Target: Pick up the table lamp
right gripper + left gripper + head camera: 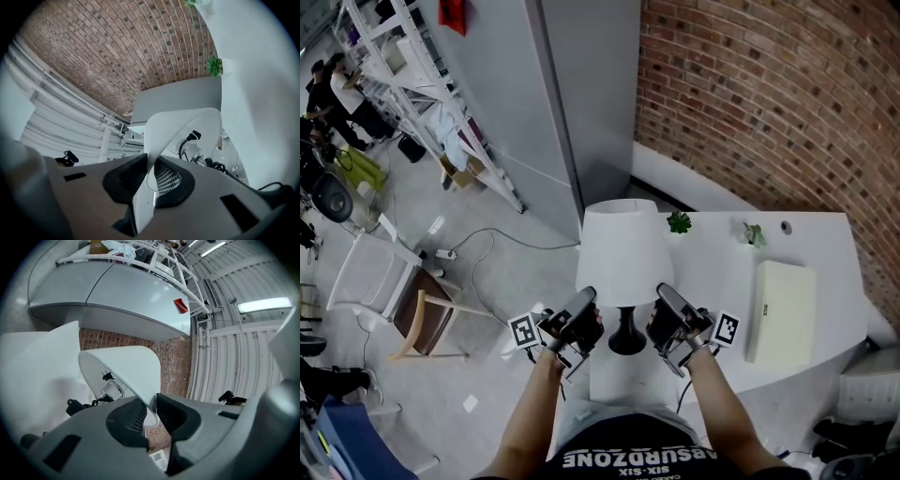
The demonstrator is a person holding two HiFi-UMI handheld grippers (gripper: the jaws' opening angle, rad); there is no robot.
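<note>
Your left claw (587, 298) and right claw (663, 292) pinch opposite sides of the lower rim of the white-shaded black-based table lamp (622, 246), standing upright on the white tabletop (712, 272) squarely between them.

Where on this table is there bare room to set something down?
Bare tabletop lies between the table lamp and the cream box, on the near side of the two small plants. It is crowded around the lamp, where the left gripper and right gripper clamp its shade rim.
</note>
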